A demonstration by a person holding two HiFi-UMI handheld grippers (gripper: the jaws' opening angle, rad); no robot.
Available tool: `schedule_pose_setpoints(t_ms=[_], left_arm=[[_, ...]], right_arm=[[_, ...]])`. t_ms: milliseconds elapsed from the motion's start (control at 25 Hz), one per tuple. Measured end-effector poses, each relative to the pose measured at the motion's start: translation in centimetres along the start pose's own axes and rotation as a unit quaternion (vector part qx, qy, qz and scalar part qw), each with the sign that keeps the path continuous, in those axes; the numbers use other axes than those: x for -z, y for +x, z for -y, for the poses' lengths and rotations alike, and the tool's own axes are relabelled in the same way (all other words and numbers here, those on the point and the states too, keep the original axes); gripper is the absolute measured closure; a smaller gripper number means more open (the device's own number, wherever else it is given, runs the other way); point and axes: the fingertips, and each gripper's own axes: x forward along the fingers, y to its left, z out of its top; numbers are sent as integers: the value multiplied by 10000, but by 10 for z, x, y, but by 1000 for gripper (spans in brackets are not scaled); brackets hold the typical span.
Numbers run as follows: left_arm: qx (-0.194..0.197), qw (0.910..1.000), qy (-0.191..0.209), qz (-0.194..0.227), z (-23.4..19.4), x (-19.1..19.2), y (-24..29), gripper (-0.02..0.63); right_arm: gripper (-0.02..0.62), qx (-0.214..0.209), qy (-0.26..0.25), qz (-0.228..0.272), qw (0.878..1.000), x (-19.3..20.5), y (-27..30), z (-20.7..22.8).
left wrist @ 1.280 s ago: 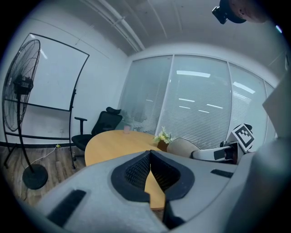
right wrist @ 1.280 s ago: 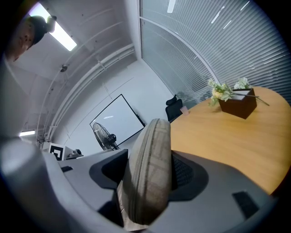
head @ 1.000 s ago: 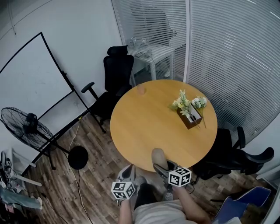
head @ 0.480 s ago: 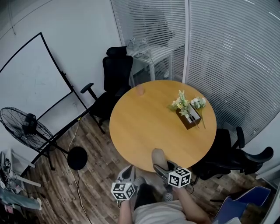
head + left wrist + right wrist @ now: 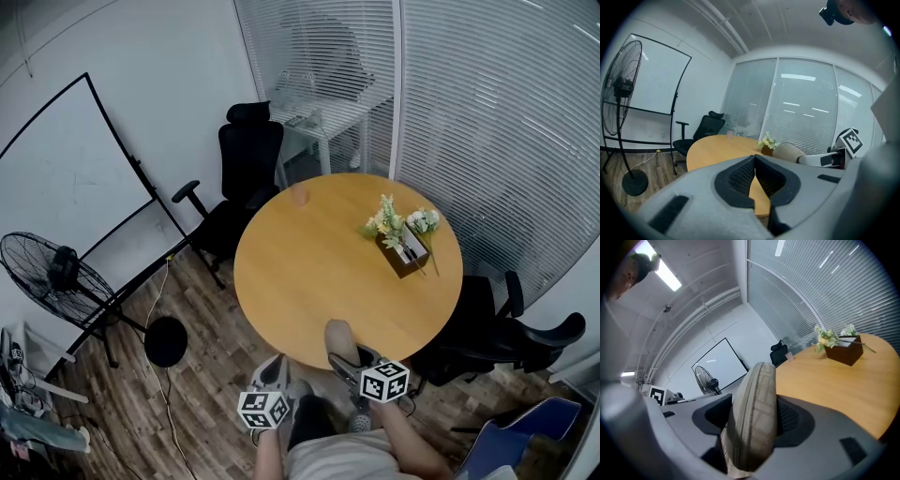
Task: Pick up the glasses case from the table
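The beige fabric glasses case (image 5: 754,418) stands on edge between the jaws of my right gripper (image 5: 752,420), which is shut on it. In the head view the glasses case (image 5: 341,339) pokes out ahead of the right gripper (image 5: 354,361), over the near edge of the round wooden table (image 5: 319,272). My left gripper (image 5: 274,375) hangs beside it, off the table's near edge, shut with nothing in it. From the left gripper view the left gripper (image 5: 755,174) has its pads touching, and the case (image 5: 787,152) shows to the right.
A brown box of white flowers (image 5: 403,239) sits on the table's right side, and a small pink cup (image 5: 299,194) at its far edge. Black office chairs (image 5: 246,178) stand behind and to the right (image 5: 506,337). A floor fan (image 5: 52,267) and whiteboard (image 5: 66,178) are left.
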Motion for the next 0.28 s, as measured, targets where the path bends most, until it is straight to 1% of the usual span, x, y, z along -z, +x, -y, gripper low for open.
schedule_pose_setpoints(t_ms=[280], left_arm=[[-18, 10000, -28, 5, -2, -1, -1, 597]], right_arm=[[330, -20, 37, 7, 10000, -1, 1, -2]])
